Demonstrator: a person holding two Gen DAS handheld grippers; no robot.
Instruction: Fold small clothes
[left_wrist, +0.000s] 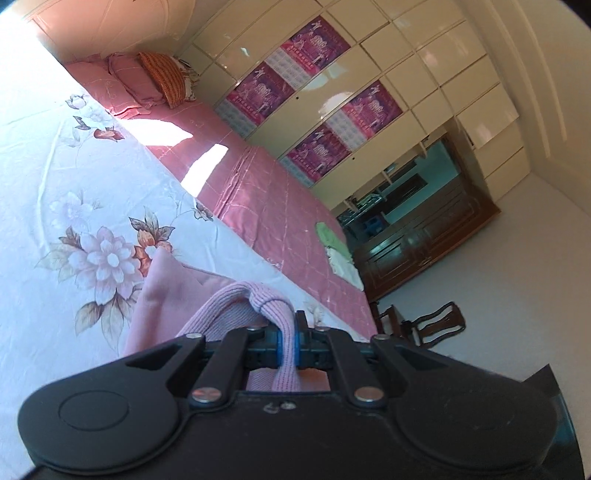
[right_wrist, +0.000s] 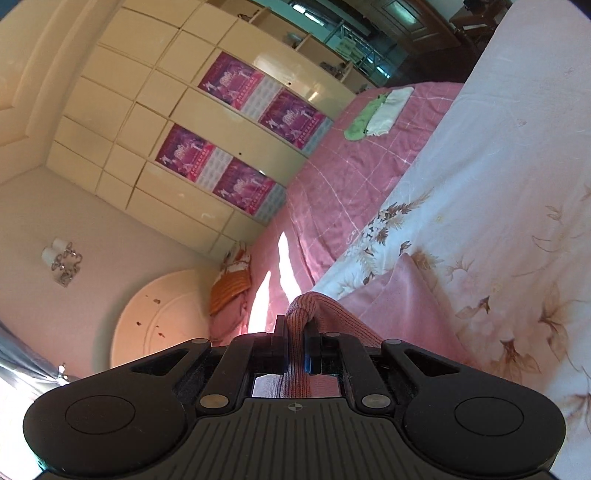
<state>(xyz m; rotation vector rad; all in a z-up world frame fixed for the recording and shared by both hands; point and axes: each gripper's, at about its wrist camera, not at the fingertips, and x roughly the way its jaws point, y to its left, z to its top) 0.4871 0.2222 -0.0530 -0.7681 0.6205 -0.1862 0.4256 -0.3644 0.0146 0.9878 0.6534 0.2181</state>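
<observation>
A small pink garment (left_wrist: 166, 295) hangs over the white flowered sheet (left_wrist: 74, 184), lifted by both grippers. Its ribbed knit band (left_wrist: 273, 306) is pinched in my left gripper (left_wrist: 287, 332), which is shut on it. In the right wrist view the same pink garment (right_wrist: 391, 291) trails down to the sheet (right_wrist: 498, 166), and my right gripper (right_wrist: 295, 332) is shut on another ribbed edge (right_wrist: 306, 302) of it. The lower part of the garment is hidden behind both gripper bodies.
A pink checked bedspread (left_wrist: 280, 206) lies beyond the sheet, with folded green and white clothes (right_wrist: 376, 110) on it. Pillows (left_wrist: 147, 77) sit at the head of the bed. A cream wardrobe with purple posters (right_wrist: 240, 122), a dark wooden cabinet (left_wrist: 424, 240) and a chair (left_wrist: 436, 325) stand behind.
</observation>
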